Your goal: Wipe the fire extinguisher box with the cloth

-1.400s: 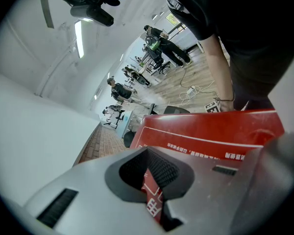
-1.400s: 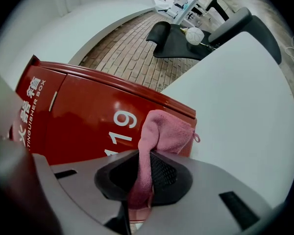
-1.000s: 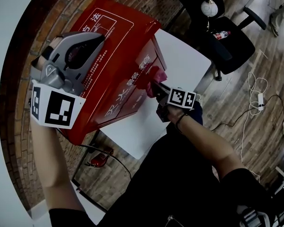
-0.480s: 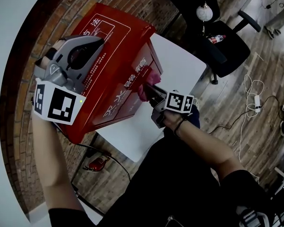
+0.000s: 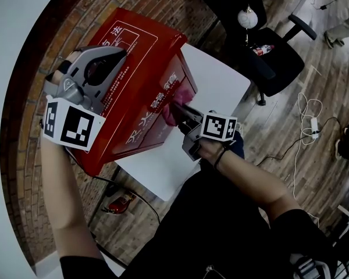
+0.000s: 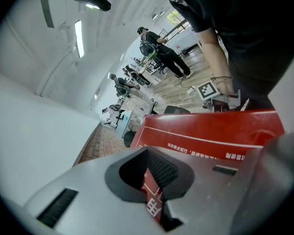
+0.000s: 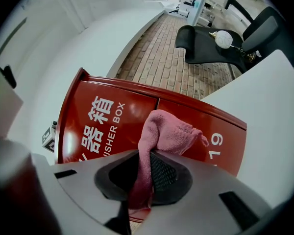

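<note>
The box (image 5: 142, 51) is glossy red and stands on a white table (image 5: 221, 80) beside the brick floor (image 5: 23, 173). Its top carries a white-framed panel of print and its front has large white characters. The pink cloth (image 7: 169, 131) is terry, bunched into a soft lump. The right gripper (image 7: 146, 173) has its jaws clamped on the cloth's lower fold and pushes the lump against the upper part of the front. The left gripper (image 6: 149, 180) has its jaws drawn together with nothing between them, its tips over the near left part of the top.

The right gripper view alone shows the seam between the two front doors, the English word BOX and the figures 19 to the right of the cloth. The head view hides that contact behind the gripper, but shows the top panel and both of the person's arms. The left gripper view looks across the top to the right gripper at the far edge, and to people (image 6: 159, 53) far off in the room. A black chair (image 5: 276, 63) stands beyond the table.

Compared with a second ago, the right gripper has carried the cloth higher up the front. The left gripper has kept its place on the top.
</note>
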### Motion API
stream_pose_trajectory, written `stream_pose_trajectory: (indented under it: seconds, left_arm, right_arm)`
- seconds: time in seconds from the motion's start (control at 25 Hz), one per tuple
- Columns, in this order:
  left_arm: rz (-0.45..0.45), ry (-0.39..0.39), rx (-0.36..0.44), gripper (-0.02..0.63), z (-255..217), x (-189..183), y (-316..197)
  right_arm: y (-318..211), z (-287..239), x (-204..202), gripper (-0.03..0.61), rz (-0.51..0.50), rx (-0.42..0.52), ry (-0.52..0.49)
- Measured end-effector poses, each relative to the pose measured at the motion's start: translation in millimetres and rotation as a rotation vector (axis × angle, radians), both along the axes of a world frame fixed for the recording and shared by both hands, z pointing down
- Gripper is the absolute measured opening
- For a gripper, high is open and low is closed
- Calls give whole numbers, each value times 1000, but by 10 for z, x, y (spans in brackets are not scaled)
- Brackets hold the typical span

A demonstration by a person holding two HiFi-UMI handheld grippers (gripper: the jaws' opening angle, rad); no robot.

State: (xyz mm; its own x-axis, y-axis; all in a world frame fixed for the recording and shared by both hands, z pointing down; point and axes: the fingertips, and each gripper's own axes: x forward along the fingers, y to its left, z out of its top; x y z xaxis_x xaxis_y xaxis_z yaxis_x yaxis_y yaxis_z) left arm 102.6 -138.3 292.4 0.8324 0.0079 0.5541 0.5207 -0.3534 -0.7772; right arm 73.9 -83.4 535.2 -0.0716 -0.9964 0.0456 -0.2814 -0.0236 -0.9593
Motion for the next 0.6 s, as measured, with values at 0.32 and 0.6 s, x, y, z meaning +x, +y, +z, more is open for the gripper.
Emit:
stream_pose_trajectory:
  seconds: [0.32, 0.6]
  left_arm:
    - [1, 1, 1, 18, -7, -4, 7]
    - [1, 0, 0, 17, 1, -1, 3]
  right_arm:
    - [-5, -289, -17, 64, -11, 41, 1]
    - [12, -535, -36, 64, -13, 75, -3]
